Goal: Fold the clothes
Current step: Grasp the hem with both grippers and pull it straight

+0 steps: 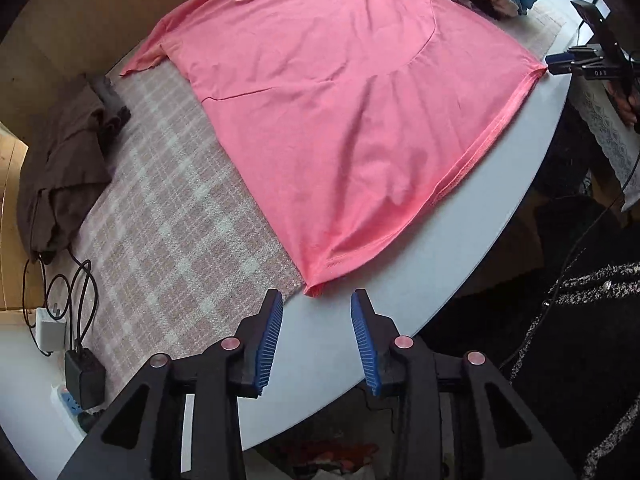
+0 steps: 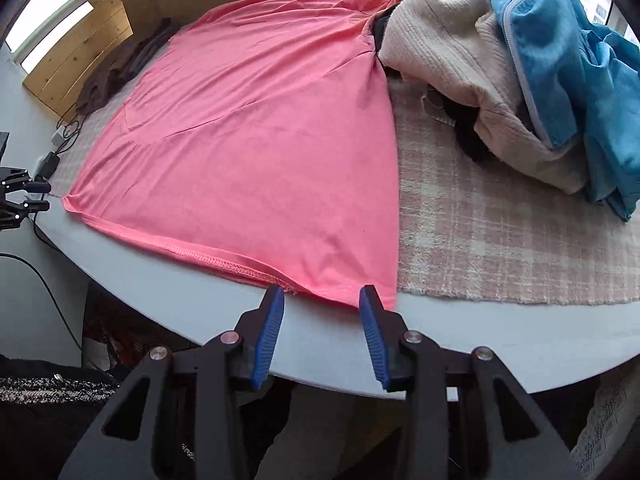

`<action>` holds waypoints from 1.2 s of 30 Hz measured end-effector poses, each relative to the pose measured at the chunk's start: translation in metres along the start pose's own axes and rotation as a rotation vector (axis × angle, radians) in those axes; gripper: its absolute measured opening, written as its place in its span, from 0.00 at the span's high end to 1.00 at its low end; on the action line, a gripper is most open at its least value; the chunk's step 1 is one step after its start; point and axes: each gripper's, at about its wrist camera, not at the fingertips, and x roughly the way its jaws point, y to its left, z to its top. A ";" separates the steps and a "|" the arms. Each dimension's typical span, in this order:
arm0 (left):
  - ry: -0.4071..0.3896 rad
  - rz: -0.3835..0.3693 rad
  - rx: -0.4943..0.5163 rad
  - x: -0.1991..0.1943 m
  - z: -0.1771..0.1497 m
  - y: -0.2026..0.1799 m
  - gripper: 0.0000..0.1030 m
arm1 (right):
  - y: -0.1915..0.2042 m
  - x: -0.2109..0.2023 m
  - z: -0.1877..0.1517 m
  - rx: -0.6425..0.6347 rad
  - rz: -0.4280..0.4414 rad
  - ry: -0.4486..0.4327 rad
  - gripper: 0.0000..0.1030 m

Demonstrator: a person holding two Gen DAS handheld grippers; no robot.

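Note:
A pink T-shirt lies spread flat across the round grey table, hem toward me. In the left wrist view my left gripper stands open, and the shirt's near hem corner lies just past its blue fingertips without touching the pads. At the far right of that view the right gripper sits at the other hem corner. In the right wrist view the right gripper is open, with the T-shirt hem corner lying in the gap at its tips, not pinched. The left gripper shows at the left edge.
A pink plaid cloth covers the table under the shirt. A brown garment lies at the left, with chargers and cables near it. A cream sweater and a blue jacket are piled at the right.

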 end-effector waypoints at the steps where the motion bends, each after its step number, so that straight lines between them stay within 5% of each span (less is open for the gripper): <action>1: 0.007 0.013 0.027 0.003 -0.009 0.011 0.67 | -0.001 0.001 -0.001 -0.006 0.003 -0.001 0.62; 5: -0.012 0.038 0.069 0.023 -0.009 0.005 0.69 | -0.005 0.005 -0.004 -0.012 -0.001 -0.004 0.62; 8: -0.042 -0.012 0.037 0.026 -0.005 0.008 0.98 | -0.009 0.002 -0.006 -0.023 -0.007 0.002 0.62; 16: -0.153 -0.045 -0.004 -0.019 0.009 0.002 0.99 | -0.034 0.000 -0.018 -0.074 -0.043 0.003 0.58; 24: -0.146 -0.035 -0.068 -0.039 0.014 -0.014 0.99 | -0.020 0.011 -0.024 -0.170 -0.038 -0.031 0.58; 26: -0.140 -0.037 -0.106 -0.047 0.008 -0.013 0.99 | -0.018 0.013 -0.023 -0.173 -0.044 -0.037 0.70; 27: -0.134 -0.027 -0.125 -0.049 0.006 -0.011 0.99 | -0.018 0.013 -0.022 -0.167 -0.048 -0.042 0.88; 28: -0.127 -0.016 -0.144 -0.051 0.004 -0.009 0.99 | -0.022 0.011 -0.019 -0.143 -0.044 -0.044 0.96; 36: -0.122 -0.018 -0.301 -0.077 -0.017 0.013 0.99 | -0.034 -0.055 -0.009 -0.023 0.067 -0.211 0.97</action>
